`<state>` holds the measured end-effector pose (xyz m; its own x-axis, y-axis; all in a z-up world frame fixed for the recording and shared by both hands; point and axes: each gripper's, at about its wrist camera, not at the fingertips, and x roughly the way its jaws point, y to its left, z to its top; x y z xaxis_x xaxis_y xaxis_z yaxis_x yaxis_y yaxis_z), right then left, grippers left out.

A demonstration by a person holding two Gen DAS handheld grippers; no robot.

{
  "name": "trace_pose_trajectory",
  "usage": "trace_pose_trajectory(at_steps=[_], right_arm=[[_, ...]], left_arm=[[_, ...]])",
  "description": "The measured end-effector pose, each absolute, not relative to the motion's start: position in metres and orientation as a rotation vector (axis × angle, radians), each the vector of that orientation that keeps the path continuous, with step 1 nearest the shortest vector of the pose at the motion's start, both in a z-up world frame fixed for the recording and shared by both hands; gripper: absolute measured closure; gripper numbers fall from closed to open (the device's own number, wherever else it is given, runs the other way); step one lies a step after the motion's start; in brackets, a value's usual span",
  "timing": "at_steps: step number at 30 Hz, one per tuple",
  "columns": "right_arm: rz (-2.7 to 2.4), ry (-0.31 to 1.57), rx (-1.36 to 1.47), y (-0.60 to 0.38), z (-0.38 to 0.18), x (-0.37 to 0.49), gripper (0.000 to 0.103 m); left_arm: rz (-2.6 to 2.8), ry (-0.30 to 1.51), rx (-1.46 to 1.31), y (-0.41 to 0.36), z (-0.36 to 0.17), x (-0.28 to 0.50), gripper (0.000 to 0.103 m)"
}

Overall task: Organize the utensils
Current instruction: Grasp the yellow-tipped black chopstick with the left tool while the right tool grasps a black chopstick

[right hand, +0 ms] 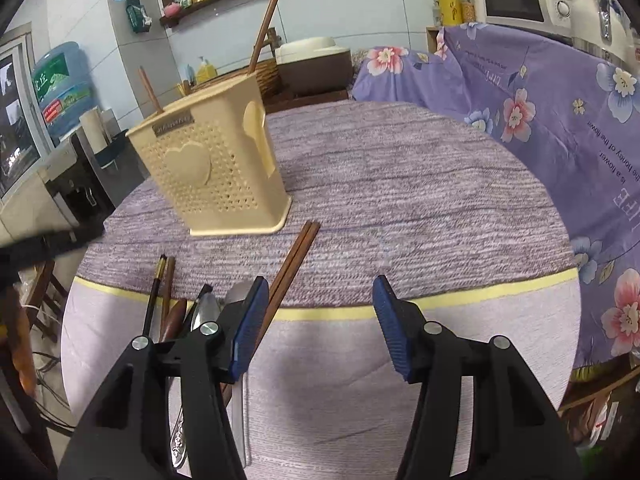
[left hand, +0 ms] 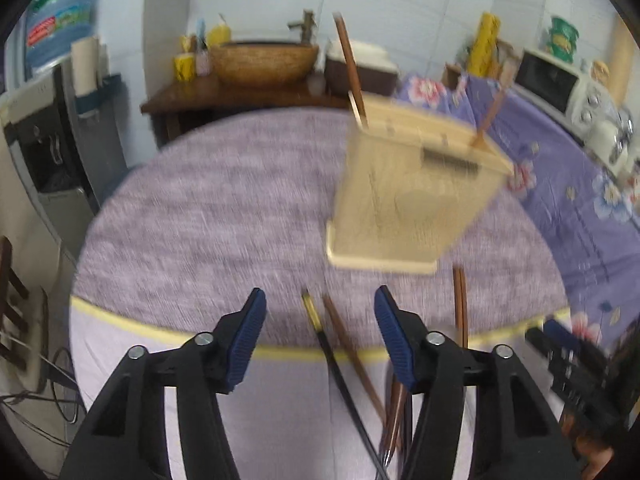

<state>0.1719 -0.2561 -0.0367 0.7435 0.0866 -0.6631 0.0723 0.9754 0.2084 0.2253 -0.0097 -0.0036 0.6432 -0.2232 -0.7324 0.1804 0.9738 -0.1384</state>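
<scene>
Left claw [left hand: 320, 300] agape above chopsticks [left hand: 344, 344]

Colour-wise: the utensil holder [right hand: 212, 176] at 10 o'clock in the right wrist view is cream-yellow, dotted with little holes and a plain heart on the front. The tablecloth [right hand: 400, 200] is streaky mauve-grey with a pale yellow stripe near the edge. Brown chopsticks [right hand: 296, 256] lie at centre, and a black chopstick with a gold tip [right hand: 157, 284] at 8 o'clock. At 3 o'clock there's a purple floral sheet [right hand: 540, 92] with pink and blue flowers. Both grippers have black arms and blue ribbed pads [left hand: 246, 336].
</scene>
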Motion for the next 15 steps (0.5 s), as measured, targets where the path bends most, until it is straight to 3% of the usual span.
trace_pose_trajectory(at_steps=[11, 15], right_arm=[[0.017, 0.777, 0.221, -0.243, -0.056, 0.164, 0.048], [0.017, 0.778, 0.218, -0.243, -0.056, 0.161, 0.048]], left_arm=[[-0.352, 0.973, -0.01, -0.04, -0.055, 0.206, 0.069], [-0.295, 0.979, -0.06, -0.026, -0.063, 0.209, 0.069]])
